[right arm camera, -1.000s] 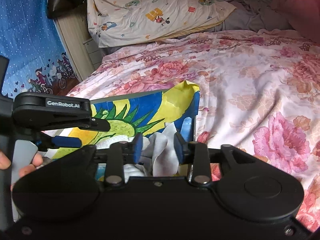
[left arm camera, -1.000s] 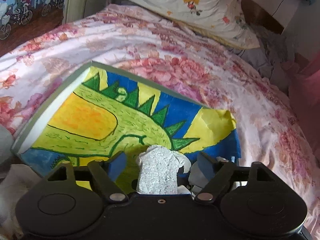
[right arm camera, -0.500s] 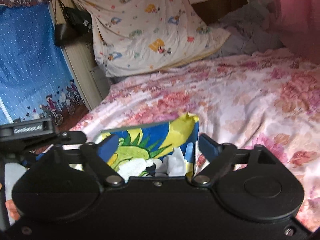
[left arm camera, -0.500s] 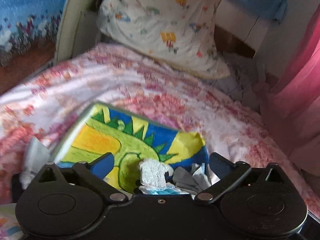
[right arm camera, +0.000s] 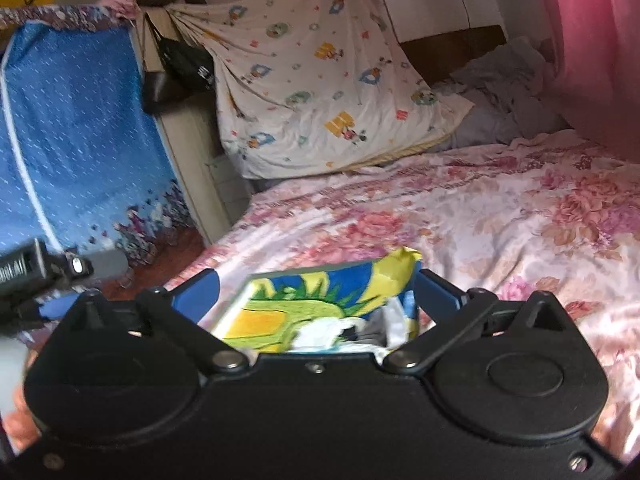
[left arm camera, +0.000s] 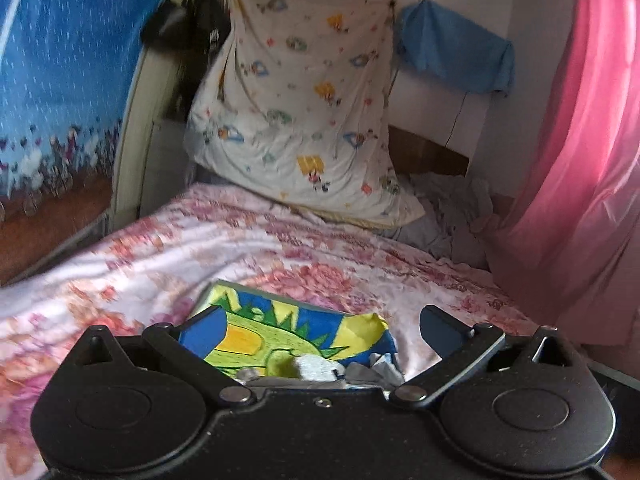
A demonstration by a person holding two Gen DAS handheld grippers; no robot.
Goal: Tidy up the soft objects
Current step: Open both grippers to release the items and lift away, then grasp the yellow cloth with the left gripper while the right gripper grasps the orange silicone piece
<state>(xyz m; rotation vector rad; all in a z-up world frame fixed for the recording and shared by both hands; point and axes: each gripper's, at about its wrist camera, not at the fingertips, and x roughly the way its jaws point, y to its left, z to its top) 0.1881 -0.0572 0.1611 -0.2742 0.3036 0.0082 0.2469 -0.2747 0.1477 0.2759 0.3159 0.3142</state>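
the bed (left arm camera: 248, 248) under its pink floral cover fills the ground ahead of both tools, running away from them toward a cartoon-print pillow (left arm camera: 304, 120) propped at the far end, with grey crumpled cloth (left arm camera: 456, 216) to the right of the pillow and a pink curtain (left arm camera: 580, 160) further right.

the dragon-print box (left arm camera: 288, 332) sits on the cover just ahead of and below both tools, its painted wall facing them and its long edge running left to right across the line each tool points along. the soft pieces (left arm camera: 316, 366), white and grey cloth, lie inside it at the near right end, partly hidden by each tool's body.

the left gripper (left arm camera: 320, 332) is spread wide and released, nothing between its fingers; the box and the cloth show in the gap but below it, not touched. the right gripper (right arm camera: 316, 296) has its jaws opening, with nothing pinched between them, the box's right corner just inside its right finger (right arm camera: 440, 290) in the picture. in the right view the left tool shows at the far left, blurred.

both tools point only a little downward, above the box. the two look about equally near it; any reach back to the cloth would mean dipping forward and down. which soft piece comes next cannot be told.
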